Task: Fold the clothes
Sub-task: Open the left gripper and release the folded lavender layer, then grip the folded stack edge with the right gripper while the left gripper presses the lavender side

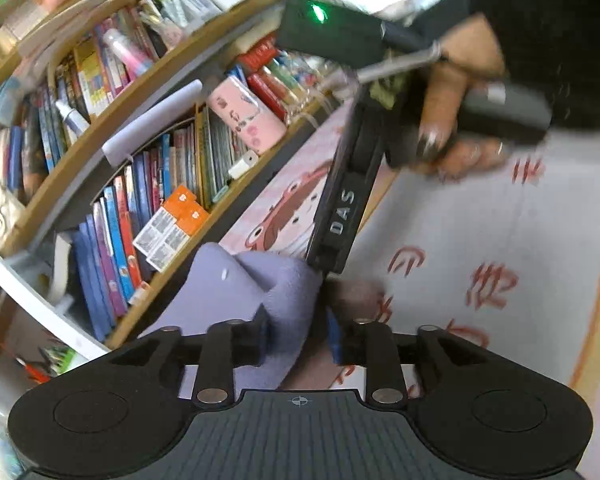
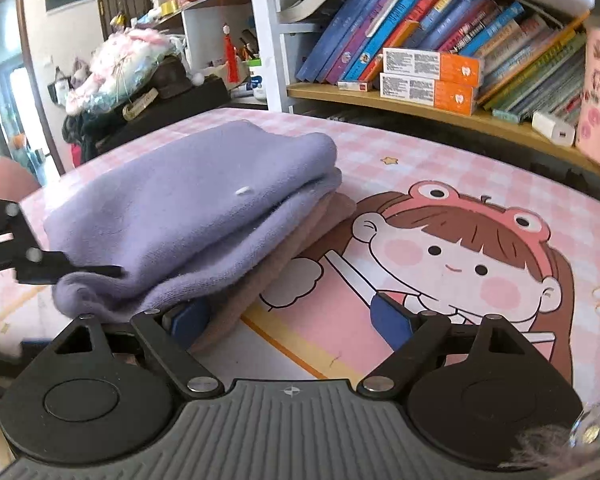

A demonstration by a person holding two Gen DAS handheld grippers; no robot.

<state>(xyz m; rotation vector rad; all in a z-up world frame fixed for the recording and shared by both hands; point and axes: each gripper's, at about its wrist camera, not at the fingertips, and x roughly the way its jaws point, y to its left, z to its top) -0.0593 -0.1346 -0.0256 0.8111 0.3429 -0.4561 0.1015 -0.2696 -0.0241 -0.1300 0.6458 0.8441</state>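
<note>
My left gripper [image 1: 300, 336] has its fingers clamped on a fold of the lilac garment [image 2: 196, 216]. The right gripper [image 2: 288, 320] is spread wide, its left finger [image 2: 188, 322] against the near edge of the folded stack and its right finger over the desk [image 2: 460, 168]. The lilac piece lies on one beige garment [image 2: 300, 232]; the stack's long axis runs from the fingers away and rightward. In the left view, the other gripper reads "DAS" [image 1: 342, 212]. Two orange boxes [image 2: 432, 76] sit on the bookshelf [image 2: 380, 100] beyond.
</note>
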